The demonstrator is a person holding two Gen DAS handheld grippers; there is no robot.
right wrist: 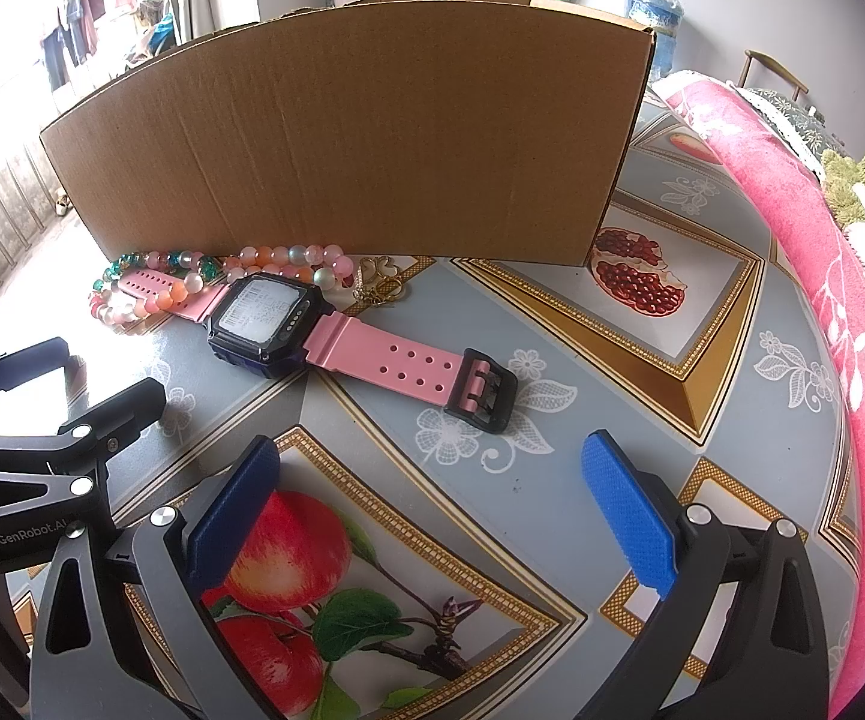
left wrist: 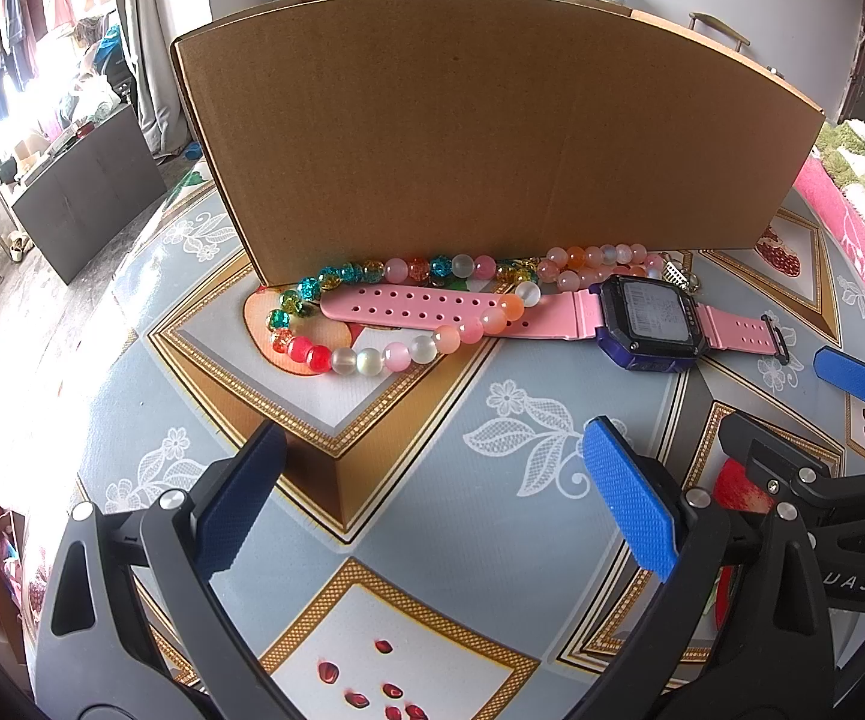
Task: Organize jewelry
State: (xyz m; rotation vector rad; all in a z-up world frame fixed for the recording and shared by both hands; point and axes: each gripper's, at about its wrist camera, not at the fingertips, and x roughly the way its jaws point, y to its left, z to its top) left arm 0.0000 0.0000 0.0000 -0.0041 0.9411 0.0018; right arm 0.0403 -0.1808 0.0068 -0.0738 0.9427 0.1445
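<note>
A round table (left wrist: 492, 420) covered in a grey-blue patterned cloth with fruit pictures fills both wrist views. Toward twelve o'clock on it stands a brown cardboard box (left wrist: 480, 138), its plain front wall upright and facing the cameras. Along the table's three o'clock edge in the right wrist view lies a pink towel (right wrist: 822, 252). The left gripper (left wrist: 432, 492) hovers low over the table at six o'clock of its own view, its blue-padded fingers spread wide with nothing between them. The right gripper (right wrist: 432, 504) does the same in its view, fingers wide apart and empty. Just in front of the box lies a pink-strapped watch (right wrist: 264, 315) with a dark square face, stretched flat, its black buckle end pointing toward four o'clock in the right wrist view. A multicoloured bead bracelet (left wrist: 384, 312) loops over the watch's long strap at the box's foot. A second, peach and pink bead bracelet (left wrist: 600, 261) sits against the box wall behind the watch face. Beside it, at the watch's one o'clock in the right wrist view, lies a small gold trinket (right wrist: 380, 282) on a chain.
</note>
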